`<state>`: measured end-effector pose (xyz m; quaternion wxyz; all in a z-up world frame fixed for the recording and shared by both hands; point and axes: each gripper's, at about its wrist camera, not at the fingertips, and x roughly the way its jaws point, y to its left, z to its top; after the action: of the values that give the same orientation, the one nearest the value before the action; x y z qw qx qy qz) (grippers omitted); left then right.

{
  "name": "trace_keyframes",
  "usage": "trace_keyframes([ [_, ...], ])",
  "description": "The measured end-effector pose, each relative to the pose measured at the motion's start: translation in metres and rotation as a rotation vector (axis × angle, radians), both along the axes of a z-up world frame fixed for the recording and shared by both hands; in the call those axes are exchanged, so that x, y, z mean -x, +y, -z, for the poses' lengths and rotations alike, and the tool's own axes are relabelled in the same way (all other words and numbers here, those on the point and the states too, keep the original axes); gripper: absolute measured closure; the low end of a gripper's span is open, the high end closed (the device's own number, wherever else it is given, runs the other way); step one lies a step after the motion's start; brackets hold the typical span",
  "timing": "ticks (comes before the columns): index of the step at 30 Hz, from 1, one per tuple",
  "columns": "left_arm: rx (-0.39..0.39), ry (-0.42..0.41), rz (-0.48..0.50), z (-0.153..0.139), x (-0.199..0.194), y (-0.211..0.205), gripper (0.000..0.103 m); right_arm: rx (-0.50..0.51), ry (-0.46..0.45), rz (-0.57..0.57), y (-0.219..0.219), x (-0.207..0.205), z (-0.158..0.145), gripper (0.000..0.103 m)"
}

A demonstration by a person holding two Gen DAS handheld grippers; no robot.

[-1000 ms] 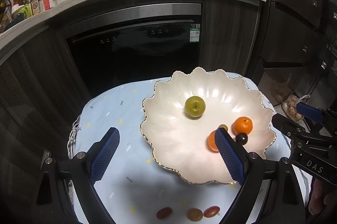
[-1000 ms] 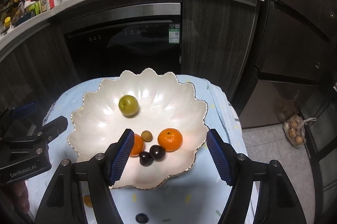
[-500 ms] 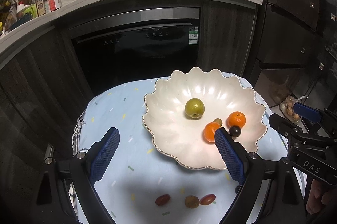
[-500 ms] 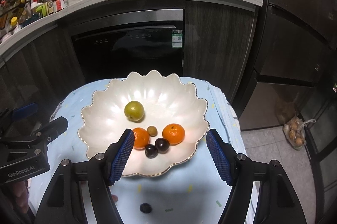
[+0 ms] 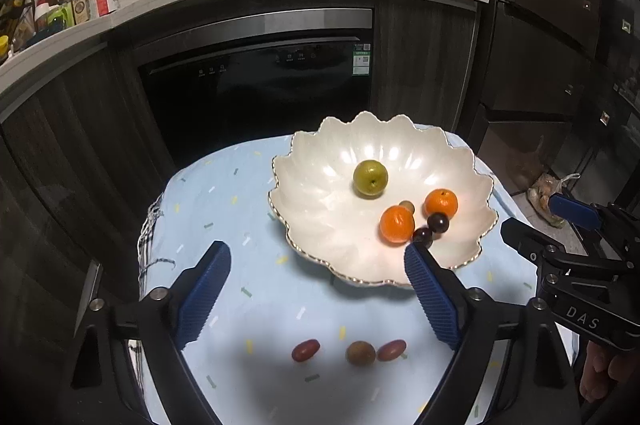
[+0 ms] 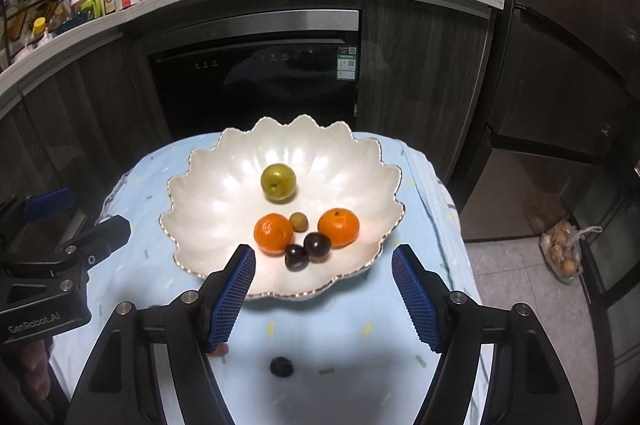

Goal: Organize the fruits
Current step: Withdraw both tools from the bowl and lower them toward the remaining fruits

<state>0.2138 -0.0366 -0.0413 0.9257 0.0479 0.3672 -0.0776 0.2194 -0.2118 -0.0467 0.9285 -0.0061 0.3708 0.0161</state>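
dark kitchen cabinets, a built-in oven and a counter with a microwave stand behind a small table under a pale blue cloth (image 5: 248, 289). on it sits a scalloped white bowl (image 5: 320, 221) holding a green fruit (image 5: 370, 179), two oranges (image 5: 397, 225) and a few small dark and tan fruits.

over the last second both views have drawn back from the bowl: it sits smaller and farther ahead of the fingers, and more bare cloth shows close to the tools. that has brought loose fruit into sight. ahead of and below the left gripper (image 5: 316, 299), between its fingers, lie two red grapes (image 5: 306, 350) with a tan fruit (image 5: 361, 353) between them. below the right gripper (image 6: 323, 297) a dark grape (image 6: 281, 367) lies alone on the cloth.

the left gripper's jaws are closing a little with nothing between the pads; the right gripper's jaws stand apart and empty. this looks like backing off to collect the stragglers, so several fruits seem left to move into the bowl.

the left gripper's right finger covers part of the bowl's near rim and touches the edge of a dark fruit in the picture. in the right view a reddish speck beside the left finger is mostly hidden, so what it is cannot be told. each view shows only part of the other tool and a bit of the person's hand.
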Motion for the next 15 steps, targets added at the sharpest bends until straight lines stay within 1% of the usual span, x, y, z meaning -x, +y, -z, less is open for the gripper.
trace_keyframes([
  [10, -0.008, 0.012, 0.001, 0.015, 0.012, 0.002, 0.017, 0.009, 0.014, -0.017, 0.004, 0.011, 0.014, 0.031],
  [15, -0.008, 0.034, 0.006, 0.029, 0.016, 0.002, 0.017, 0.012, 0.028, -0.024, 0.005, 0.014, 0.024, 0.031],
])
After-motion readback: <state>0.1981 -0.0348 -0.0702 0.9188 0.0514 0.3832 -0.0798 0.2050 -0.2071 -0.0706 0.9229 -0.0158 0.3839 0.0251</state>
